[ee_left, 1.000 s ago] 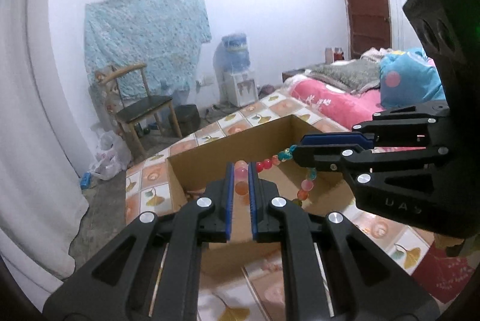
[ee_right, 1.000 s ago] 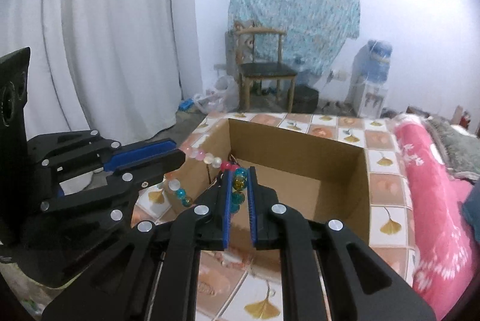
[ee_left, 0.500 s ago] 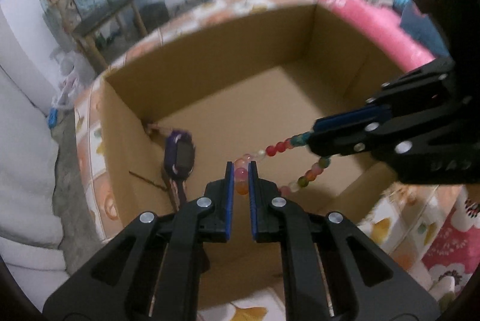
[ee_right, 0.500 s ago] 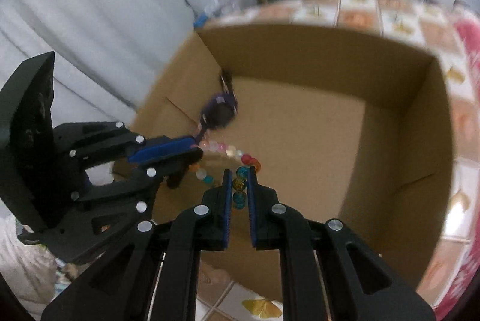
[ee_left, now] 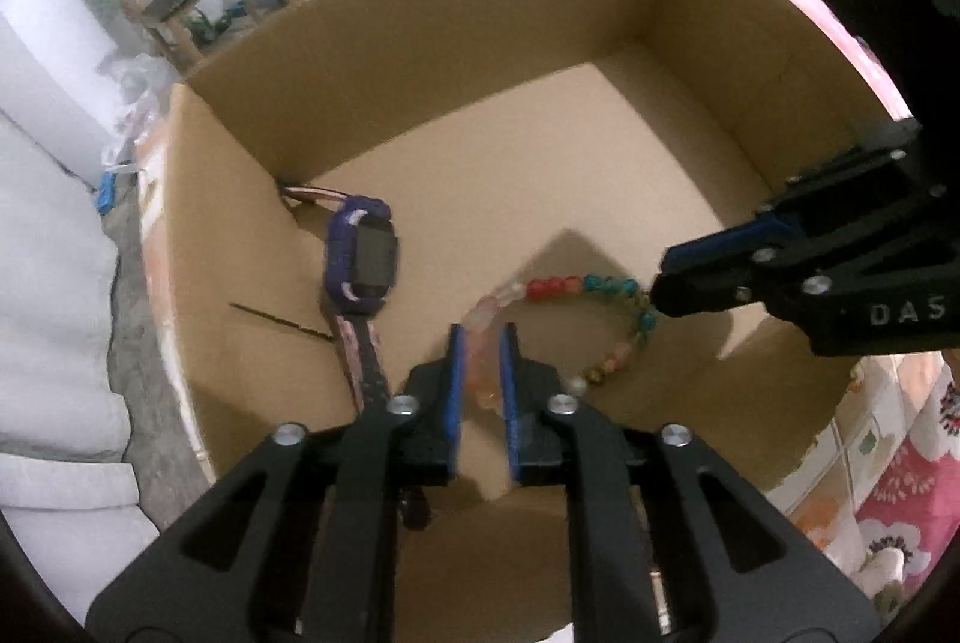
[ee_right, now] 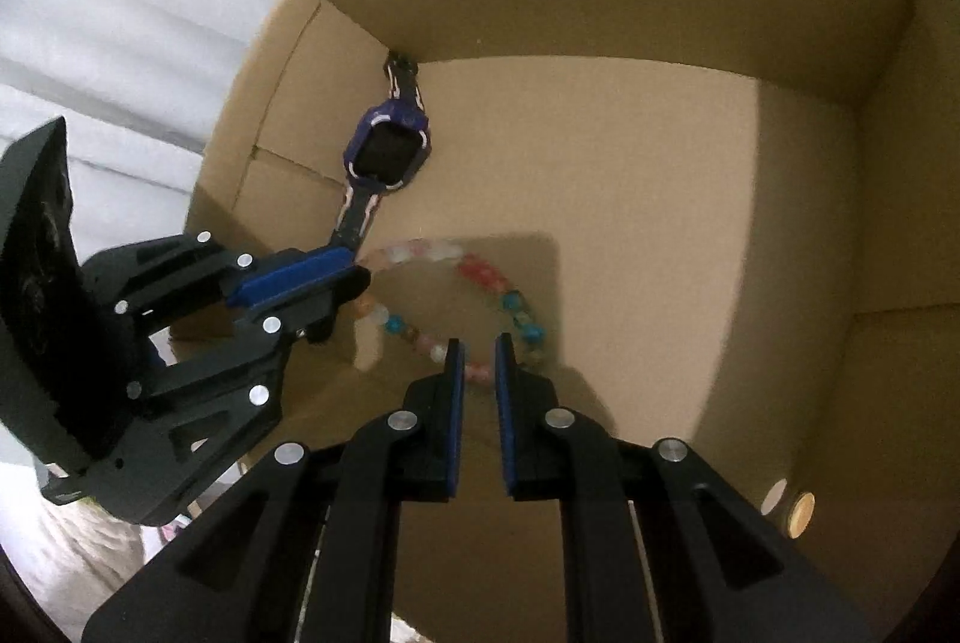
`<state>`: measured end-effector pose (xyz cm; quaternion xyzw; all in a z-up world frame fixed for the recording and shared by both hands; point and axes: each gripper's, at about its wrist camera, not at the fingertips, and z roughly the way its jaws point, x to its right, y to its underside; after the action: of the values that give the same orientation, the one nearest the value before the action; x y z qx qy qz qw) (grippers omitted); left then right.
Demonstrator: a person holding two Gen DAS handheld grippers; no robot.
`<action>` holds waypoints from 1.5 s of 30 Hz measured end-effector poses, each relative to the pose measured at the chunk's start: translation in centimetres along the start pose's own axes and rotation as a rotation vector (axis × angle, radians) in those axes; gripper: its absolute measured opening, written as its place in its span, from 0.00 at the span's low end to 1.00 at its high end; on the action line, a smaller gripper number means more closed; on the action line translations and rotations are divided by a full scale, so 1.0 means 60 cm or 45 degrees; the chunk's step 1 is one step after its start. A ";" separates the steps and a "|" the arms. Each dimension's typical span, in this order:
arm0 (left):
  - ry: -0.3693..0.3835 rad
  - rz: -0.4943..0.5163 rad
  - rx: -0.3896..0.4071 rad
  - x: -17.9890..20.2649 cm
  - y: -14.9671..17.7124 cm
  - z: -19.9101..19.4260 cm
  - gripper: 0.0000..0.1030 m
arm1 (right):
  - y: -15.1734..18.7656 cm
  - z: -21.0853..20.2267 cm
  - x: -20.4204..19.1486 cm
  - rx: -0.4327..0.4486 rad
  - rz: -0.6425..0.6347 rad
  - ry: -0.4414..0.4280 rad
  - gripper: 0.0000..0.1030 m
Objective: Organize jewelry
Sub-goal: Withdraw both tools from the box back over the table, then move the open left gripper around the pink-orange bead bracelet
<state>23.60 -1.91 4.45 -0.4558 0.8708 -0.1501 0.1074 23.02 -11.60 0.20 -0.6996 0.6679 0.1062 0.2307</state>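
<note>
You've got the bracelet [ee_left: 576, 286] hanging inside the box [ee_left: 420, 60], your left gripper [ee_left: 478, 343] and right gripper [ee_right: 474, 361] both clamped on its beads, watch [ee_left: 363, 262] lying by the left wall.

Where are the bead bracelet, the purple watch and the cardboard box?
bead bracelet [ee_left: 555, 286], left wrist view, on its red beads.
purple watch [ee_right: 390, 150], right wrist view, on its dark screen.
cardboard box [ee_left: 480, 42], left wrist view, on its far inner wall.
</note>
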 end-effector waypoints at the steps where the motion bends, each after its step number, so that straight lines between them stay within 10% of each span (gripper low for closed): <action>1: -0.003 -0.007 0.014 -0.001 -0.001 -0.004 0.27 | 0.002 -0.007 -0.002 0.025 -0.004 0.008 0.18; 11: -0.094 -0.049 0.526 0.010 0.079 -0.199 0.73 | 0.121 -0.186 -0.052 0.475 -0.148 0.029 0.42; 18: -0.101 -0.105 0.751 0.046 0.197 -0.256 0.80 | 0.254 -0.216 -0.046 0.626 -0.124 -0.049 0.46; 25: 0.045 -0.287 0.623 0.047 0.236 -0.148 0.80 | 0.250 -0.130 -0.007 0.499 0.050 -0.124 0.46; 33: -0.010 -0.453 0.539 -0.016 0.202 -0.056 0.61 | 0.182 -0.081 0.037 0.510 0.205 -0.082 0.43; 45: 0.042 -0.357 0.474 0.022 0.204 -0.014 0.52 | 0.235 -0.062 0.037 0.580 0.217 -0.083 0.38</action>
<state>13.28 3.75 0.80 -0.5422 0.7577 -0.3291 0.1534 8.78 -15.29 -0.13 -0.5671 0.7233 -0.0055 0.3940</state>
